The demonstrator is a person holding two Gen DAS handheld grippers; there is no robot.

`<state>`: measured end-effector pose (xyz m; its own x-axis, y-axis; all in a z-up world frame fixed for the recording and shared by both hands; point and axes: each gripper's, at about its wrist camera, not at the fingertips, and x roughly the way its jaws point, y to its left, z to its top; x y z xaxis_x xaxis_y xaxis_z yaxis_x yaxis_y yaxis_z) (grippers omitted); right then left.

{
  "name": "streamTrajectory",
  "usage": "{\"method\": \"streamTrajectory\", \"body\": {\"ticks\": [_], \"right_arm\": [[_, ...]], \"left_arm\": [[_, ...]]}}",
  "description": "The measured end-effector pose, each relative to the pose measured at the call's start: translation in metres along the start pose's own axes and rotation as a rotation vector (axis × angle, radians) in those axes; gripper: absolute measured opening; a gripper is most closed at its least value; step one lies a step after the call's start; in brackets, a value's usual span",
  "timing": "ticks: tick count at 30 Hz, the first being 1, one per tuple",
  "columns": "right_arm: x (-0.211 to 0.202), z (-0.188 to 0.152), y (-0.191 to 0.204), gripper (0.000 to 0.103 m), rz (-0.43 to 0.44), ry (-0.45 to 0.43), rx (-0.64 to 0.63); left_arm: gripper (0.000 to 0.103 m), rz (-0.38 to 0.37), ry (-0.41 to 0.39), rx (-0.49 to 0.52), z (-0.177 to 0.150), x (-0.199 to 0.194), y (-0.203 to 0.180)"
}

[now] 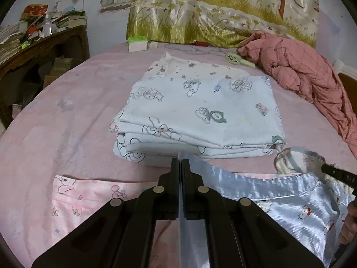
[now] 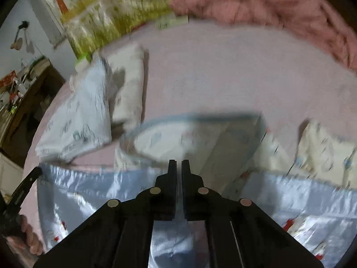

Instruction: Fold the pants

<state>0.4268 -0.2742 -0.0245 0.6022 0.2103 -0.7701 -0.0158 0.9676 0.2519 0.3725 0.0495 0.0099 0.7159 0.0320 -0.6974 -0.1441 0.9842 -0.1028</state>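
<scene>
Light-blue satin pants (image 1: 279, 196) with a cartoon print lie across the near part of the pink bed (image 1: 78, 102). My left gripper (image 1: 180, 163) is shut on an edge of this fabric; a strip of it runs up between the jaws. My right gripper (image 2: 179, 164) is shut too, with a thin line of the pants (image 2: 89, 189) between its jaws at the waist opening. The right wrist view is blurred. Each gripper shows as a black bar at the edge of the other's view: the right gripper's fingers (image 1: 339, 174), the left gripper's fingers (image 2: 24, 187).
A folded stack of white printed clothes (image 1: 196, 116) sits mid-bed beyond the pants. Pink printed fabric (image 1: 89, 194) lies at the near left. A crumpled pink quilt (image 1: 301, 73) and a green brush (image 1: 238, 59) lie at the far right. A cluttered desk (image 1: 33, 44) stands left.
</scene>
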Motion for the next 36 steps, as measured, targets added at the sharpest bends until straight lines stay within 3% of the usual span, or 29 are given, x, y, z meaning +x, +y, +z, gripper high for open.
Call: {"method": "streamTrajectory", "body": {"ticks": [3, 5, 7, 9, 10, 13, 15, 19, 21, 27, 33, 36], "right_arm": [[-0.014, 0.002, -0.002, 0.003, 0.05, -0.074, -0.009], [-0.014, 0.003, -0.004, 0.003, 0.067, -0.059, -0.003], [-0.012, 0.004, -0.007, 0.014, 0.052, -0.031, 0.008], [-0.003, 0.004, -0.004, 0.046, 0.065, 0.036, -0.013], [-0.001, 0.002, -0.002, 0.047, 0.087, 0.042, -0.028], [0.006, -0.001, 0.003, 0.047, 0.062, 0.067, -0.048], [0.013, -0.004, 0.007, 0.028, 0.048, 0.111, -0.065], [0.021, -0.008, 0.01, 0.013, 0.021, 0.143, -0.083], [0.014, -0.008, 0.012, 0.006, 0.029, 0.109, -0.09], [-0.011, -0.006, 0.019, 0.004, 0.031, -0.07, -0.118], [0.02, -0.008, 0.01, 0.004, -0.047, -0.048, -0.088], [0.032, -0.011, 0.01, 0.007, -0.092, -0.039, -0.089]], "left_arm": [[0.001, -0.004, -0.007, 0.004, 0.001, -0.002, -0.002], [0.001, 0.002, -0.001, 0.003, 0.001, 0.0, -0.002], [0.001, 0.004, 0.007, -0.002, 0.001, 0.003, 0.0], [0.001, 0.004, 0.011, -0.006, 0.0, 0.004, 0.001], [0.001, 0.004, 0.013, -0.008, 0.0, 0.004, 0.001], [0.001, 0.008, 0.015, -0.007, 0.0, 0.004, 0.001], [0.001, 0.01, 0.016, -0.004, 0.0, 0.005, 0.0], [0.001, 0.006, 0.014, 0.0, 0.0, 0.004, 0.0], [0.001, 0.002, 0.013, 0.004, 0.0, 0.004, 0.0], [0.001, 0.005, 0.004, 0.015, 0.0, 0.003, -0.002], [0.002, 0.005, 0.071, 0.037, -0.006, 0.024, -0.003], [0.007, 0.026, 0.095, 0.058, -0.01, 0.033, -0.004]]}}
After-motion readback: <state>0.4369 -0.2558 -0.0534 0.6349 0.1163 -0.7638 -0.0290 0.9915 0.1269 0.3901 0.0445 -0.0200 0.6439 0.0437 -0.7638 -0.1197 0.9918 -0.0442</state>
